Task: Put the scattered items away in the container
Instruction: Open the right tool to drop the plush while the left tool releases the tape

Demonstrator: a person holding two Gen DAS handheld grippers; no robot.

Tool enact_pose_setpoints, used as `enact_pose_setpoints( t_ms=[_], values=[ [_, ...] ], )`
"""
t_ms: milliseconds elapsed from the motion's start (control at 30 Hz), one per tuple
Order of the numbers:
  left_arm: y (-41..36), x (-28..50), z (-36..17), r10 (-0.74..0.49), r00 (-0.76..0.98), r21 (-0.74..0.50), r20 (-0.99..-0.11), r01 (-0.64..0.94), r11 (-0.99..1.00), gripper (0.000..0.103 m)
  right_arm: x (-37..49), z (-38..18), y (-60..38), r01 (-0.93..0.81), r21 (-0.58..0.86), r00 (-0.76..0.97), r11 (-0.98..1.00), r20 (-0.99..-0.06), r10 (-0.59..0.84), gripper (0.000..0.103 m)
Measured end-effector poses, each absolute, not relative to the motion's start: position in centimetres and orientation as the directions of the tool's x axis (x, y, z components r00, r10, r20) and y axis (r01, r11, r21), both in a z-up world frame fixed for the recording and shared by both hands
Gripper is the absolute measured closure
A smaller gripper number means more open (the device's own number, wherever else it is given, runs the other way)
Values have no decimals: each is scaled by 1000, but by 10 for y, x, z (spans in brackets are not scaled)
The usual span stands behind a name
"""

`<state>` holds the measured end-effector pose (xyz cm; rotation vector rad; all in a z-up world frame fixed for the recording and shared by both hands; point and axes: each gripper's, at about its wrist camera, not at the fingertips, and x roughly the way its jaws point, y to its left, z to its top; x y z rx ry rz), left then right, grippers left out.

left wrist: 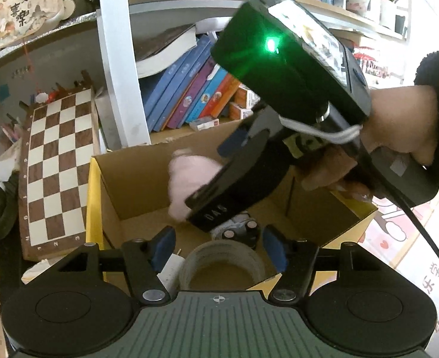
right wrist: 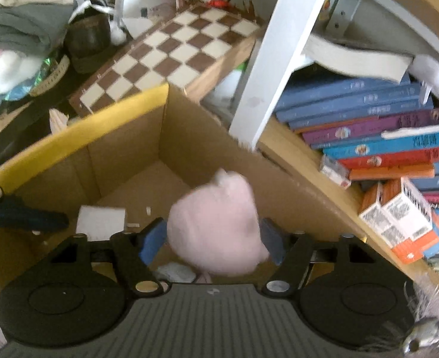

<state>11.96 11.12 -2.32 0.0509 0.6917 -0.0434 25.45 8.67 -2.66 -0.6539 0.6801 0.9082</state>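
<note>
Cardboard box (right wrist: pixel 124 155) holds a tape roll (left wrist: pixel 222 265), a white block (right wrist: pixel 101 219) and small bits. Left gripper (left wrist: pixel 219 249) hovers spread over the roll. Right gripper (right wrist: pixel 212 240), jaws apart, flanks a pink plush (right wrist: pixel 216 223) inside the box, near its far wall.

Left gripper (left wrist: pixel 219 246) level, jaws spread wide. Right gripper (right wrist: pixel 210 240) angled downward, jaws apart; right hand (left wrist: pixel 398 137) wraps its handle.
</note>
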Motion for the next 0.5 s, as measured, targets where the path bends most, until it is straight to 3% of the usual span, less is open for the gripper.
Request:
enact_pose_setpoints(
  t_ms=[500],
  values=[
    [103, 108, -13, -14, 787, 43, -617, 52, 998, 36, 242, -1, 64, -834, -178, 468, 522, -728, 501, 27]
  ],
)
